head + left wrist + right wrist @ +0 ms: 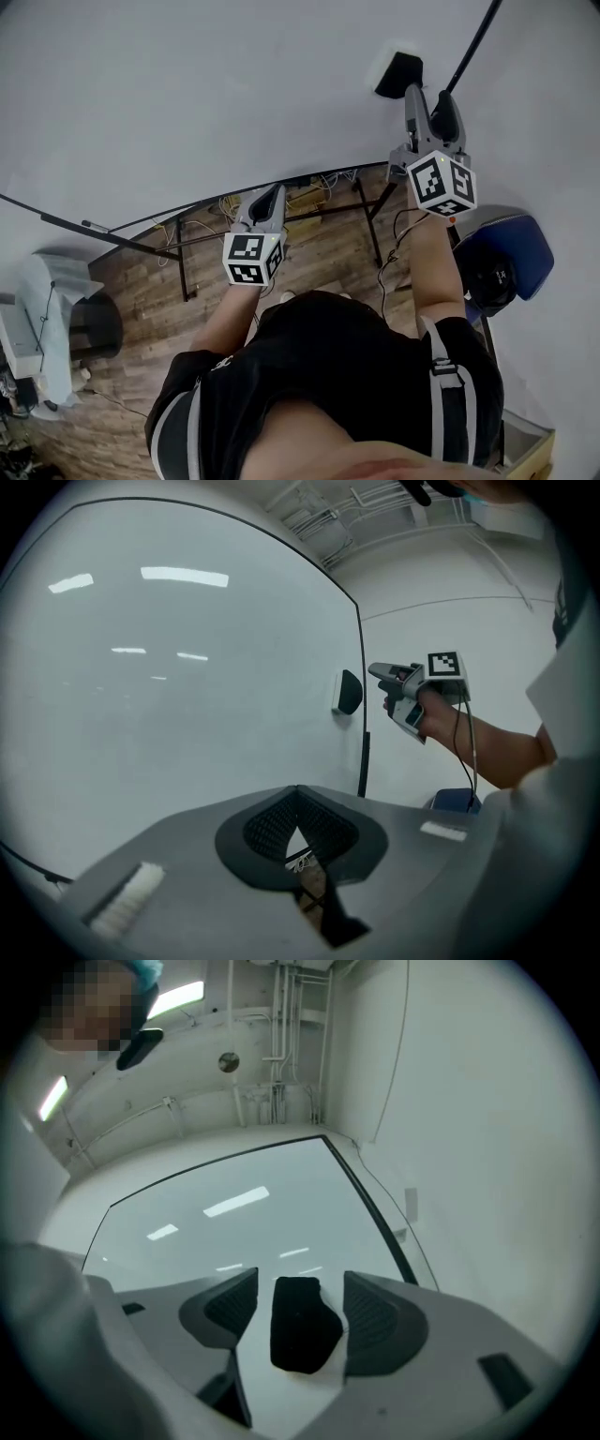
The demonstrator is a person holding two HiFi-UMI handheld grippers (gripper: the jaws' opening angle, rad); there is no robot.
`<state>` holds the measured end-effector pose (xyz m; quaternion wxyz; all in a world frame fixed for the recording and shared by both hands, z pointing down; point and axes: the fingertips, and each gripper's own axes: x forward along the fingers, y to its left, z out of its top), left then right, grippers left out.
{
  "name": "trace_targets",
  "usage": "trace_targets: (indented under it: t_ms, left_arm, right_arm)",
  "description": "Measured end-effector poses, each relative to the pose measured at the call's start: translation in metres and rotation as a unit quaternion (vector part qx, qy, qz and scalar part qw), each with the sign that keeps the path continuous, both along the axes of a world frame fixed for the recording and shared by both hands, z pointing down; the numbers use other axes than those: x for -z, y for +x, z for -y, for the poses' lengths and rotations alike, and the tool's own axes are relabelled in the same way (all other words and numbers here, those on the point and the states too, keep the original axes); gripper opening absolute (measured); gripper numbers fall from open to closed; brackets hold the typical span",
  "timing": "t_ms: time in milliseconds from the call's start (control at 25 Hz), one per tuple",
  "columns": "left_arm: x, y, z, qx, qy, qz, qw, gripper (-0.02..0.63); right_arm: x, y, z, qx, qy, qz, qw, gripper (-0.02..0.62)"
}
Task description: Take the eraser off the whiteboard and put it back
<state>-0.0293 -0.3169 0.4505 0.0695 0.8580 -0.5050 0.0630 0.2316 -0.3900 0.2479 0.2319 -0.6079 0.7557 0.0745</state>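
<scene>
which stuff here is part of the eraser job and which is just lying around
Job: eraser, whiteboard, right gripper, open and facing the eraser.
Lying about: blue chair, floor cables, black metal frame.

Head camera looks down; all share whiteboard (187,714).

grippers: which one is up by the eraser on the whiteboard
The right gripper: it is held high beside the black eraser on the whiteboard, jaws apart. The left gripper sits lower, away from it, jaws together.
</scene>
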Motion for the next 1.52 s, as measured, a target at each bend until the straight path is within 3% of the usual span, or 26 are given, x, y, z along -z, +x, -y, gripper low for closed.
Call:
trace_targets:
  t_ms: [40,120,280,600,720,1520]
  left_arm:
    - [0.0,0.003,0.001,-0.004,0.001,0.0,1.0,0.011]
    - [0.002,0.007,0.003,-0.01,0.005,0.0,0.9999,0.011]
    - [0.01,0.015,0.006,-0.019,0.021,-0.01,0.9995,0.011]
    - [0.009,0.039,0.012,-0.052,0.027,-0.01,0.9982,0.011]
    - [0.003,0.044,0.015,-0.059,0.02,-0.006,0.998,0.011]
    - [0.002,0.048,0.003,-0.06,0.015,-0.005,0.9981,0.011]
  right_arm:
    - [-0.003,-0.001,-0.01,-0.007,0.006,-0.016,1.0,0.275]
    - [-0.012,-0.003,-0.029,-0.023,0.011,-0.049,0.998,0.076]
    - [-0.036,-0.004,-0.052,-0.03,-0.006,-0.067,0.997,0.015]
    - [-0.136,-0.027,-0.067,-0.022,-0.133,-0.111,0.985,0.006]
    - [-0.156,-0.032,-0.069,-0.014,-0.16,-0.112,0.981,0.006]
    - [-0.154,-0.037,-0.083,0.011,-0.156,-0.097,0.983,0.006]
